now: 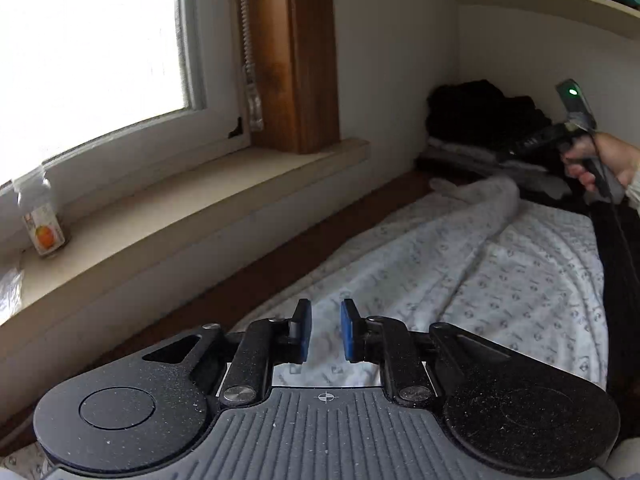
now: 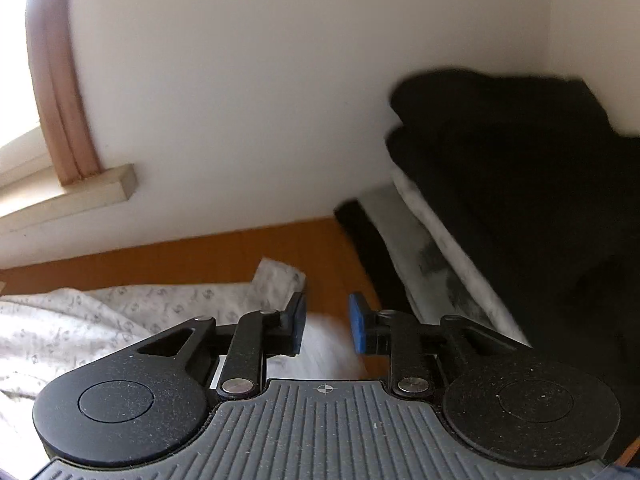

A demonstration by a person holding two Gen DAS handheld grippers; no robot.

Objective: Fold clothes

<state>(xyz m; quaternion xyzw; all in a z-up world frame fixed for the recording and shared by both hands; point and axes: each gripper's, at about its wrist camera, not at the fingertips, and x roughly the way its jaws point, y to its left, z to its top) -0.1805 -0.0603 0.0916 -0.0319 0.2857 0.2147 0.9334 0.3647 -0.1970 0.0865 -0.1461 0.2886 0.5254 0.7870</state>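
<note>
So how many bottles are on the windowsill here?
1. A clear bottle with an orange-fruit label stands at the left end of the windowsill, below the window, in the left wrist view. The sill's far left runs out of frame, so more could be hidden.

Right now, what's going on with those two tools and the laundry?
Left tool open, empty. Right tool open, empty. White patterned garment lies spread, rumpled. Folded stack sits ahead by the wall.

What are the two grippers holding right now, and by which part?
Nothing. The left gripper and the right gripper both stand open with empty gaps above the patterned white garment.
</note>
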